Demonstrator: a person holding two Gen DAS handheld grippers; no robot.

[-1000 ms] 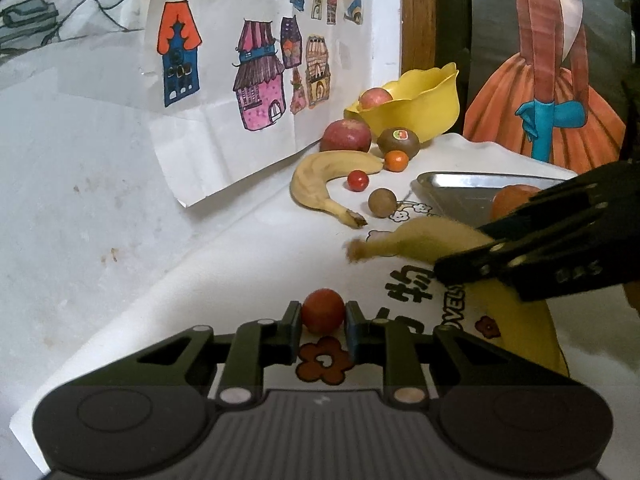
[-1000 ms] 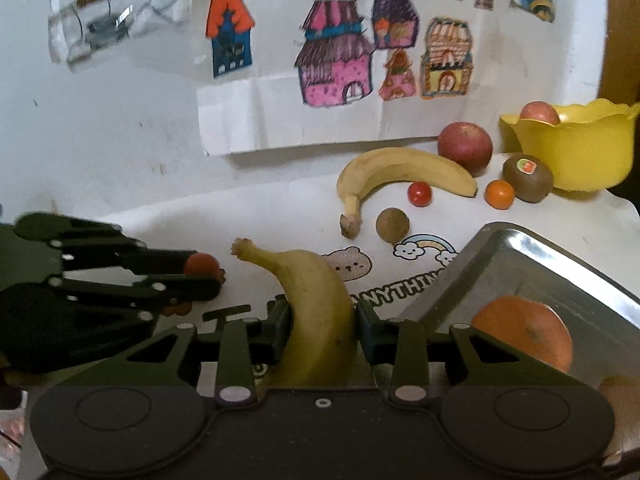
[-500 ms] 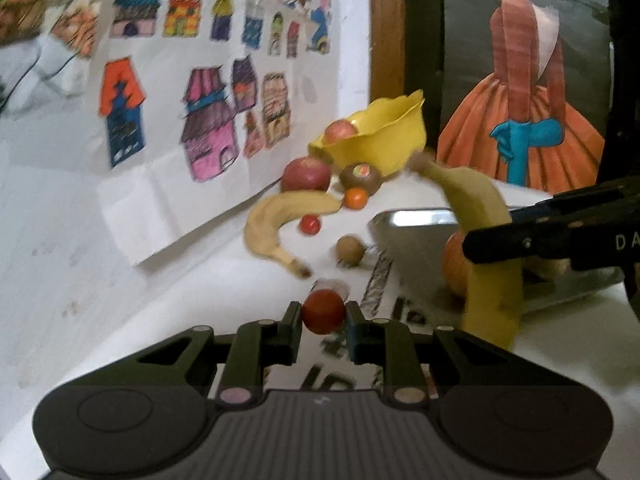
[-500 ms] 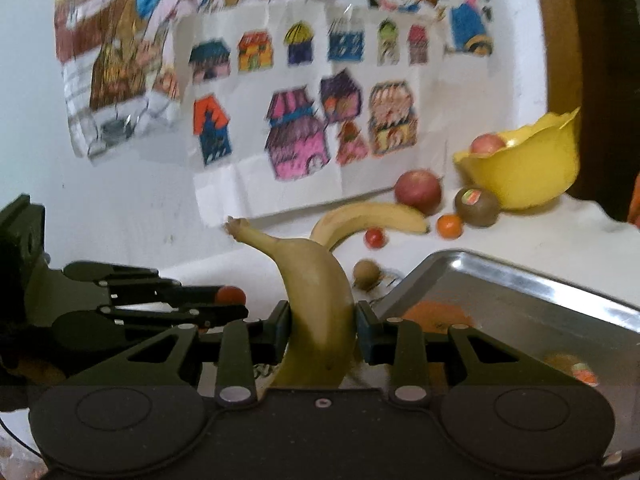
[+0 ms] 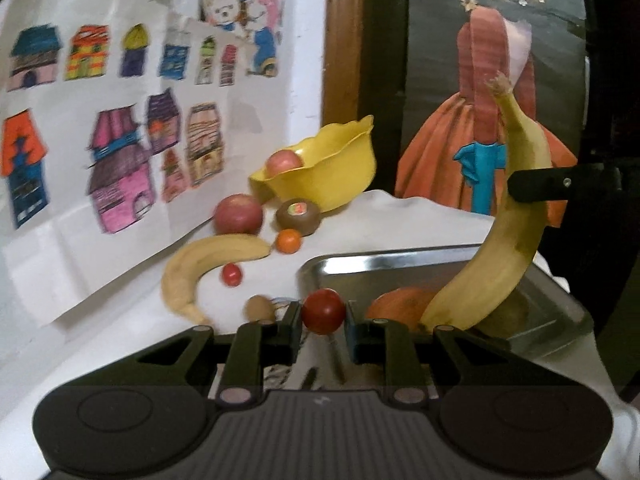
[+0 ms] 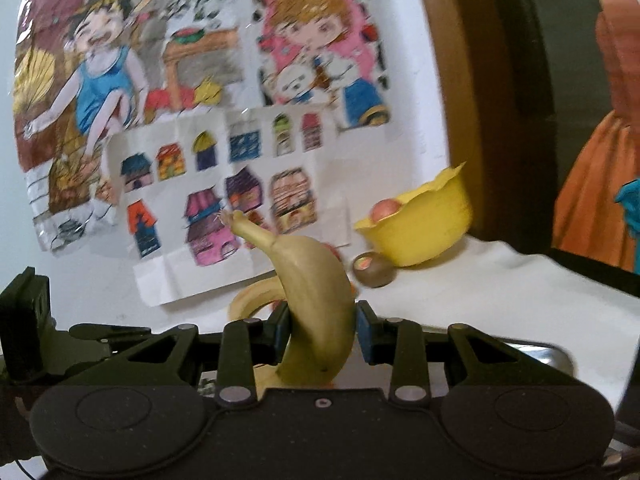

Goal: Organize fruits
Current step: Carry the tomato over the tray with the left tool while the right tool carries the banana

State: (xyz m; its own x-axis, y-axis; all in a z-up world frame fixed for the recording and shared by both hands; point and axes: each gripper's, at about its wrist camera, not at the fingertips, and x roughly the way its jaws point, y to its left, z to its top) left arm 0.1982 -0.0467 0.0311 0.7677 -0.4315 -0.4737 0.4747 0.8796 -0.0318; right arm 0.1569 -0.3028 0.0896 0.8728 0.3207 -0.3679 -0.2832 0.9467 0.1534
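My left gripper (image 5: 323, 316) is shut on a small red tomato (image 5: 323, 311), held just in front of the metal tray's (image 5: 400, 264) near-left corner. My right gripper (image 6: 322, 326) is shut on a yellow banana (image 6: 316, 296), stem up; in the left wrist view this banana (image 5: 500, 256) stands tilted over the tray with its lower end down inside. An orange (image 5: 400, 305) lies in the tray. On the white cloth lie a second banana (image 5: 208, 268), a red apple (image 5: 239, 214), a kiwi (image 5: 298, 216), a tiny orange fruit (image 5: 289, 241), a red cherry tomato (image 5: 232, 274) and a brown round fruit (image 5: 260, 308).
A yellow bowl (image 5: 332, 176) with a pinkish fruit (image 5: 283, 162) stands at the back by the wall. Paper drawings (image 5: 120, 140) hang on the wall at left. A dark painting (image 5: 492, 92) and a wooden frame (image 5: 344, 40) stand behind the table.
Both grippers have risen and swung right toward the tray. The held banana went from low over the cloth to standing over the tray. The tomato stays gripped.
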